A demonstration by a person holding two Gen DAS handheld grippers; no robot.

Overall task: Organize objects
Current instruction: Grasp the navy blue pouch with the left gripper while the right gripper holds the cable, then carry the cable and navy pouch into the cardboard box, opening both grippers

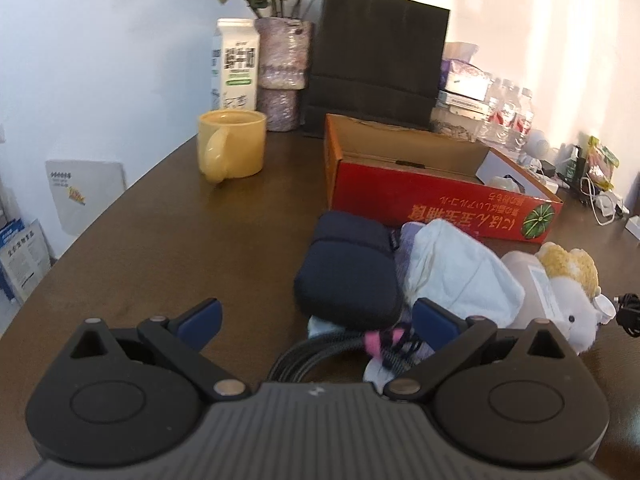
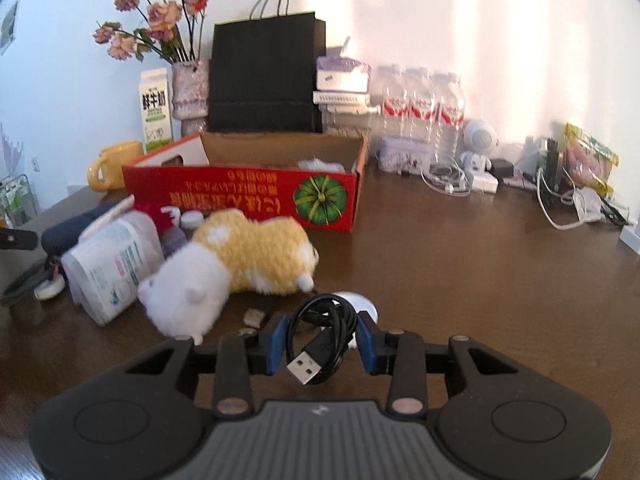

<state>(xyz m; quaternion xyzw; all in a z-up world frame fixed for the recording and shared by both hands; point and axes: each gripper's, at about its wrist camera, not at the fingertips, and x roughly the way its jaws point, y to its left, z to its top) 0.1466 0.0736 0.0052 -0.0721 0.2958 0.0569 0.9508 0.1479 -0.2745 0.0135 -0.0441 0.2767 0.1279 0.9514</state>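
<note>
A coiled black USB cable (image 2: 320, 330), its silver plug pointing toward the camera, sits between the blue pads of the right gripper (image 2: 323, 344). The jaws are narrow around the coil; the left pad appears to touch it, while a slight gap shows at the right pad, so a firm grip cannot be confirmed. Under the cable lies a small round white disc (image 2: 366, 307) on the dark brown wooden table (image 2: 460, 280).

Just left of the cable lies a plush toy hamster in yellow and white (image 2: 236, 266), on its side. Touching it on the left is a tipped white plastic container with a printed label (image 2: 110, 266). A small crumpled grey scrap (image 2: 255, 317) rests near the plush.

Behind this pile stands an open red cardboard box with a green pumpkin print (image 2: 248, 200); something pale lies inside at its right end, not identifiable.

The left gripper (image 1: 316, 322) has its jaws spread wide with nothing clamped. Ahead of it lie a dark navy fabric pouch (image 1: 346, 272), a pale blue cloth bundle (image 1: 460, 268) beside it, and a black braided strap (image 1: 308, 354) curling close to the gripper body.

Further back on the table: a yellow ceramic mug (image 1: 232, 144), a white milk carton (image 1: 235, 64), a mottled vase of dried pink flowers (image 1: 282, 76), a black paper bag with handles (image 1: 380, 60) and clear water bottles with red labels (image 2: 424, 108).
</note>
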